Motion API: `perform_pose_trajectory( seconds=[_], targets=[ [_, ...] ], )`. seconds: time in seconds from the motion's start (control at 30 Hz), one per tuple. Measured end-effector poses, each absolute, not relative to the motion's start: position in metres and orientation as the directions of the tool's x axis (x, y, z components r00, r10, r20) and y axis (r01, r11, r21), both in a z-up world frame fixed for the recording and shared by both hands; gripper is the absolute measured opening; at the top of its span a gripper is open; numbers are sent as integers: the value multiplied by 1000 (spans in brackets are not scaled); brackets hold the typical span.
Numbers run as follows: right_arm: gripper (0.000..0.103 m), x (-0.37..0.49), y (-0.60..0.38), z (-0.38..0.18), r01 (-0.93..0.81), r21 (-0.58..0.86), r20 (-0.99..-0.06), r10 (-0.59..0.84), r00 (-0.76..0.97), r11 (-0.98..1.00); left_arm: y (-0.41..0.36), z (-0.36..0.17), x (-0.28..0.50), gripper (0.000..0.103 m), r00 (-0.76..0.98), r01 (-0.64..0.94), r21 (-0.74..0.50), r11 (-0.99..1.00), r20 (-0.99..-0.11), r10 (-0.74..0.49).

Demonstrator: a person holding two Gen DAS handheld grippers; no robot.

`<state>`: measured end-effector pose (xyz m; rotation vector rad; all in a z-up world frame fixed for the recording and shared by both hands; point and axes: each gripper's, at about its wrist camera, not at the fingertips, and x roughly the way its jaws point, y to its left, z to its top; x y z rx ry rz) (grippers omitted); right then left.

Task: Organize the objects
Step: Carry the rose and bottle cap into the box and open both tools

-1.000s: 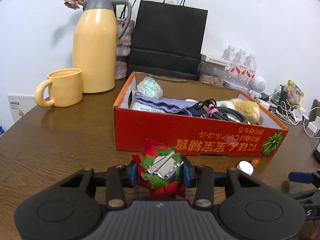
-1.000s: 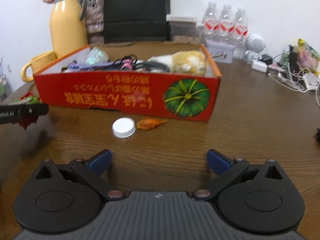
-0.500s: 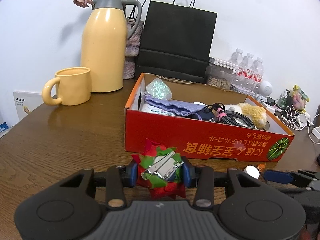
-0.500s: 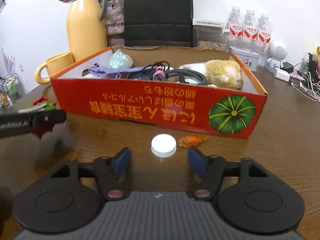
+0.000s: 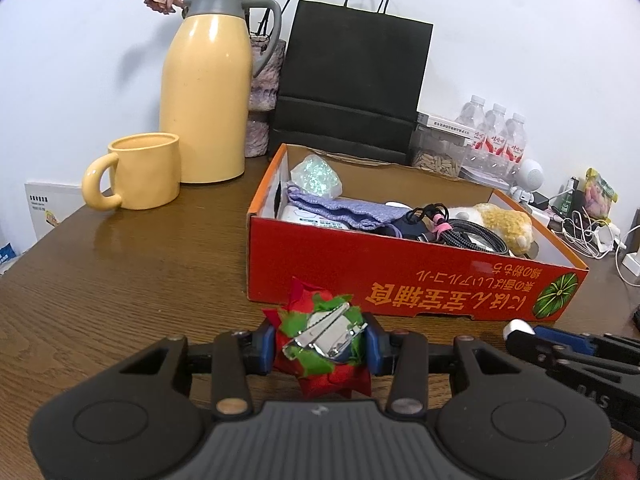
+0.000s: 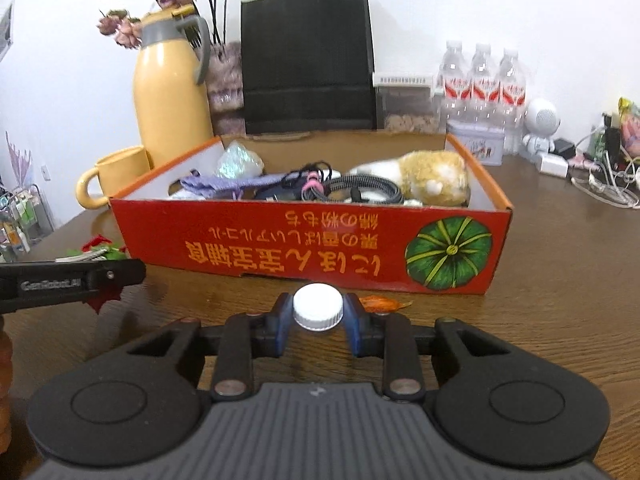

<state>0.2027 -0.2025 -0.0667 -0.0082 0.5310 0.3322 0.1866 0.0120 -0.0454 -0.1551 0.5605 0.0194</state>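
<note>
Nearest the right wrist camera, the right gripper (image 6: 319,326) had just been closing, and its jaws sat against both sides of the white bottle cap (image 6: 318,307), which rested on the counter (image 6: 560,280) in front of the red box (image 6: 304,246). A small orange scrap (image 6: 380,303) lay just beside the cap. Toward the counter's left edge, the left gripper (image 5: 320,346) had its jaws clamped on the red and green hair clip (image 5: 322,342), held just short of the box's front wall. The step in hand looked like a double pickup for the box. Next, each gripper would likely need to rise above the wall and release over a free spot, since the plush toy (image 6: 432,176), black cable (image 6: 360,190) and purple pouch (image 6: 216,184) already crowded the inside.
</note>
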Motion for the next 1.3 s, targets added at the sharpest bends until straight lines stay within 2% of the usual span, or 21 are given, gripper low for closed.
perform_pose_trajectory(
  seconds=[0.37,0.7,1.3],
  targets=[
    [28,187,-207,-61,-316,65,-441,312,842,946,13,-45,185,40,852,-58,-147,987,-523,-28],
    [28,184,-208,-51,-339,57,-384,333,861,939,11,-26,177,39,887,-39,-176,984,-459,-47],
    [28,241,-196,-12,-333,18,-252,327,911,943,-20,24,236,39,924,-20,-140,990,-380,-35]
  ],
)
